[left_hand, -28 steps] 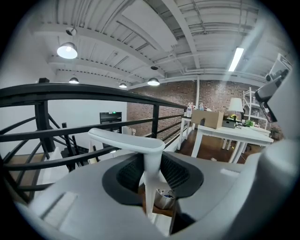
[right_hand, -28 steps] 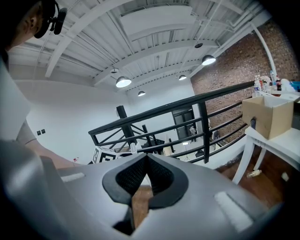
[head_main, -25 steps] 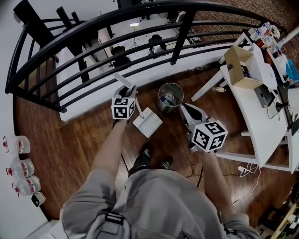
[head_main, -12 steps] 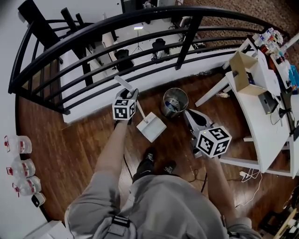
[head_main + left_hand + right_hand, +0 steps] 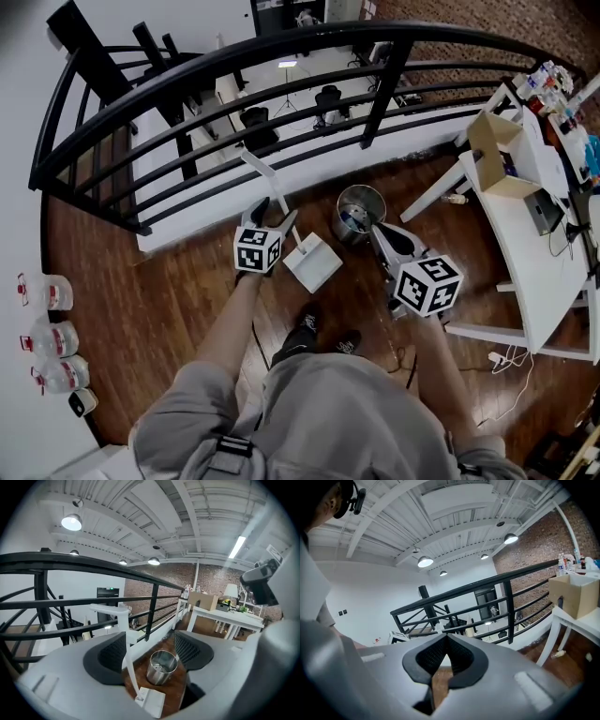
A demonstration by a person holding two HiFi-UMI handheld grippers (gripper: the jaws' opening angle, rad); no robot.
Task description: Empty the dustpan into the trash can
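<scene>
Black ribbed pads [image 5: 110, 656] of the left gripper [image 5: 274, 217] stand wide apart, having just opened. The handle [image 5: 125, 644] of the dustpan [image 5: 314, 262] rises between them, unclamped (possibly brushing the left pad). Right gripper [image 5: 445, 648]: jaws together, empty.

Dustpan judged light, stiff and smooth, liable to swing; best gripped mid-handle. It is white, with a flat pan resting on the wood floor [image 5: 187, 281] and a thin upright handle bent at the top.

Steel trash can [image 5: 157, 676]: one o'clock of the pan, just beside it.
</scene>
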